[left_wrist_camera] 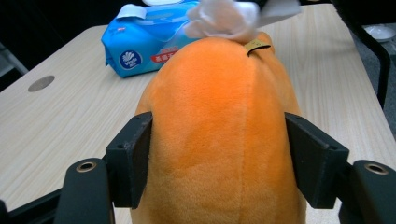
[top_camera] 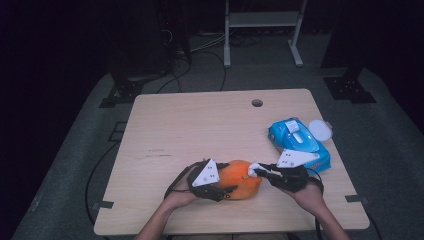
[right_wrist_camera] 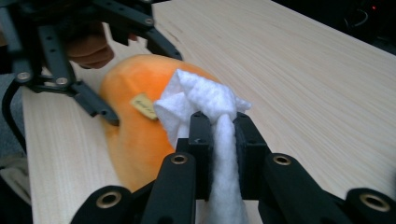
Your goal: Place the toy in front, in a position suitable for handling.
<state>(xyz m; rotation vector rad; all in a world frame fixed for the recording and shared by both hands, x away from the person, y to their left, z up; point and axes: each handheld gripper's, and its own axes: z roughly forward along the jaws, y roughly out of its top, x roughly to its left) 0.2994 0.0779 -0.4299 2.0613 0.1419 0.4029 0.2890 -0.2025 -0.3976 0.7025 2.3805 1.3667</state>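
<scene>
High view: a rounded orange plush toy [top_camera: 241, 186] lies on the pale wooden bench [top_camera: 200, 130] near its front edge, between the person's two hands, its long axis running roughly left to right. The left gripper [top_camera: 224, 191] clasps the toy's left end; the right gripper [top_camera: 256, 170] comes in from the right, holding a crumpled white wet wipe [top_camera: 254, 169] against the toy's upper right end. A blue soft pack of wet wipes [top_camera: 299, 144] sits just behind the right gripper, with a round white lid [top_camera: 320, 130] just beside the pack's far corner. Left gripper view: the black jaws stand to either side of the plush toy [left_wrist_camera: 219, 140] with their pads pressed into the fabric, a narrow-to-middling hold on its body; the toy stretches straight away from this gripper along the jaw line, and the white wipe [left_wrist_camera: 224, 19] sits at its far tip beside a small tan label [left_wrist_camera: 258, 45]. The blue pack [left_wrist_camera: 140, 44] lies beyond on the bench. Right gripper view: the jaws are nearly closed, pinching the twisted tail of the wipe [right_wrist_camera: 205, 107], whose bunched head touches the orange toy [right_wrist_camera: 130, 126] just beside the label [right_wrist_camera: 144, 106]; the left gripper [right_wrist_camera: 79, 74] holds the toy's opposite end. Judgement: wiping is in hand; the toy lies directly ahead of the right gripper, the nearer one to the spot, so the next stroke should run along the toy's long axis towards the left gripper.
</scene>
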